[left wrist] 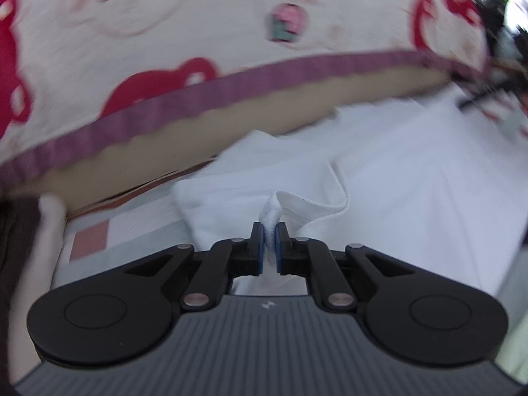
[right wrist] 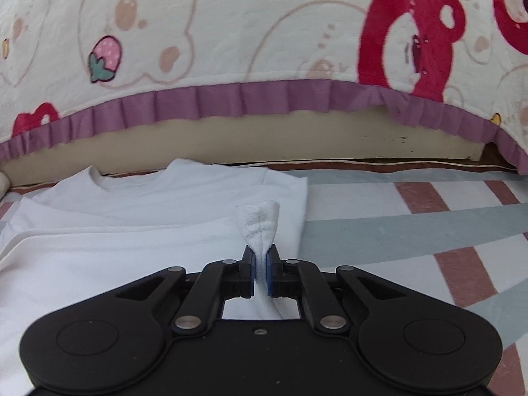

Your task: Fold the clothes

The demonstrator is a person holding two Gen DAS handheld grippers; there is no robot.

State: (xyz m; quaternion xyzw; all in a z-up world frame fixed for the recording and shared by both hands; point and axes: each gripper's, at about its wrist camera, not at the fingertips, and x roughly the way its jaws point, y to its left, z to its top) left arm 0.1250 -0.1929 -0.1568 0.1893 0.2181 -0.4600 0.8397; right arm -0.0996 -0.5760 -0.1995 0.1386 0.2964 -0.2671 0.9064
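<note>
Gripping: both claws are clamped on pinches of the same white T-shirt (right wrist: 115, 231).
Left claw (left wrist: 270, 231): sits in the lower middle of the left wrist view, jaws nearly together, with a small tuft of white cloth squeezed between the blue pads (left wrist: 261, 247) and poking up above them.
Right claw (right wrist: 260, 257): sits in the lower middle of the right wrist view, jaws nearly together on a cone-shaped tuft of white cloth that rises above the fingertips.
T-shirt, right wrist view: lies spread across the left and middle of the frame, its round collar (right wrist: 132, 178) toward the top, close under the bed's edge; its right edge runs down just right of the pinched tuft.
T-shirt, left wrist view: fills the middle and right of the frame (left wrist: 412, 171), with a curled fold edge just above the claw; this picture is blurred.
Mat (right wrist: 429, 224): checked in white, grey-blue and dusty red, lies under the shirt and shows bare at the right of the right wrist view and at the lower left of the left wrist view (left wrist: 90, 239).
Bedspread (right wrist: 231, 26): cream with red bears and strawberries, hangs across the top of both views (left wrist: 198, 16), ending in a purple frill (right wrist: 231, 99).
Bed base (right wrist: 264, 138): a beige band below the frill, just behind the shirt's collar.
</note>
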